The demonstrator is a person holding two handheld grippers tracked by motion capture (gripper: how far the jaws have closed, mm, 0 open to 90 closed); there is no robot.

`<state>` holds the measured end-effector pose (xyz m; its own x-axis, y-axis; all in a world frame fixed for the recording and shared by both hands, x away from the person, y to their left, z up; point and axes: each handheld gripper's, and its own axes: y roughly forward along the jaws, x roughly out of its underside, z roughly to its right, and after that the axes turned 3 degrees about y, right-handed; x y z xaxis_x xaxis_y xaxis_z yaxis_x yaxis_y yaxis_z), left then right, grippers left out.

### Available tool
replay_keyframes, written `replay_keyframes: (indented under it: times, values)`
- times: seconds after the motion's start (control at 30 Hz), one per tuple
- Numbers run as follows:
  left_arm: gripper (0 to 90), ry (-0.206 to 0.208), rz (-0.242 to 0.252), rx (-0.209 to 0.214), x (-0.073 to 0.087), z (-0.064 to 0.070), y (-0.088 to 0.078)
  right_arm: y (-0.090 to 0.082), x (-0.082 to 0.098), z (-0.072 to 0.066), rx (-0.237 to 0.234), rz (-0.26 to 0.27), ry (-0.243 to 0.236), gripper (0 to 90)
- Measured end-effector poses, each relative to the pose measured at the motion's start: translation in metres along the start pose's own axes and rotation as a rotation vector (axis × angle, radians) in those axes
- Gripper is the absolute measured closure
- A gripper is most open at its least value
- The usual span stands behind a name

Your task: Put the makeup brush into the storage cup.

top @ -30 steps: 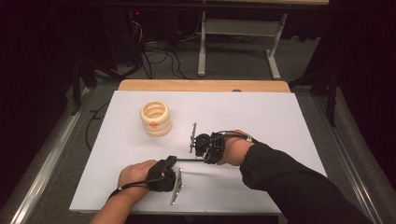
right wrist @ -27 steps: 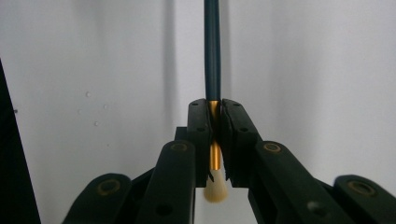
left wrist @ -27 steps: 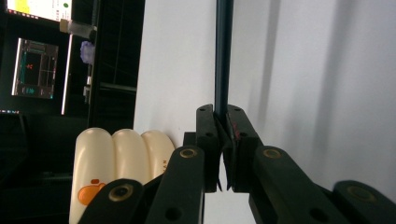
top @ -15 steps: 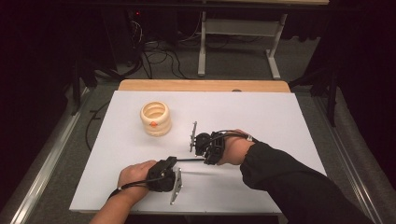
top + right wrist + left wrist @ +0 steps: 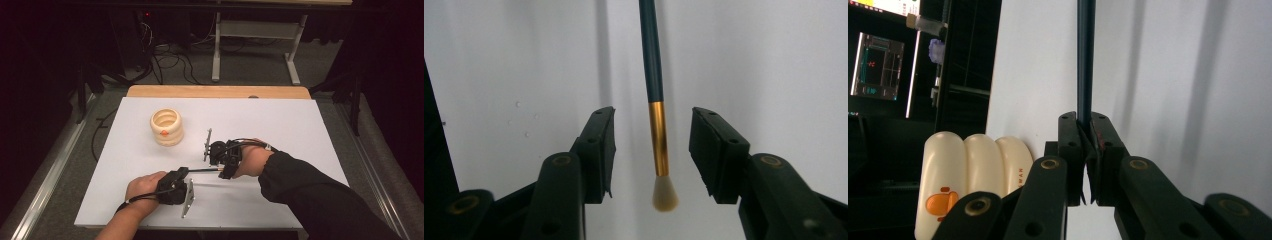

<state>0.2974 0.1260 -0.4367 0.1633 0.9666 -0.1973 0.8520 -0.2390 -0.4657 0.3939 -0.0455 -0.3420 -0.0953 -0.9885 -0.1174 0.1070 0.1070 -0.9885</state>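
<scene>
Brush [image 5: 657, 125] handle clamped in left gripper [image 5: 1087, 150] jaws, bristle end presented between right gripper [image 5: 651, 150] jaws, spread wide, probably for handover.

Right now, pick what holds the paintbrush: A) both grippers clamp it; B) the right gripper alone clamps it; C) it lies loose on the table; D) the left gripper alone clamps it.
D: the left gripper is shut on the paintbrush handle, while the right gripper stands open around the bristle end.
</scene>
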Motion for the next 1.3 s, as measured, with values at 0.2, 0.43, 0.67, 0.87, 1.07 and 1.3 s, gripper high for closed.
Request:
replay_keyframes:
  times: [0.2, 0.43, 0.67, 0.87, 1.07, 1.3]
  values:
    - [85.9, -0.029, 0.021, -0.007, 0.001, 0.001, 0.001, 0.000, 0.003, 0.001, 0.007, -0.008, 0.010, 41.9]
    - [85.9, -0.029, 0.021, -0.011, 0.002, 0.001, 0.001, -0.002, 0.010, 0.002, 0.025, -0.021, 0.011, 27.1]
    - [85.9, -0.029, 0.013, -0.016, 0.004, 0.000, 0.000, 0.000, 0.019, 0.004, 0.038, -0.044, 0.031, 15.9]
    - [85.8, -0.033, 0.013, -0.018, 0.006, -0.001, 0.000, 0.001, 0.030, 0.006, 0.051, -0.047, 0.049, 9.5]
    - [85.8, -0.040, 0.002, -0.017, 0.009, -0.002, 0.000, 0.005, 0.048, 0.008, 0.059, -0.069, 0.081, 2.8]
    - [85.9, -0.042, -0.007, -0.017, 0.012, -0.005, -0.001, 0.008, 0.071, 0.012, 0.054, -0.089, 0.122, 1.1]
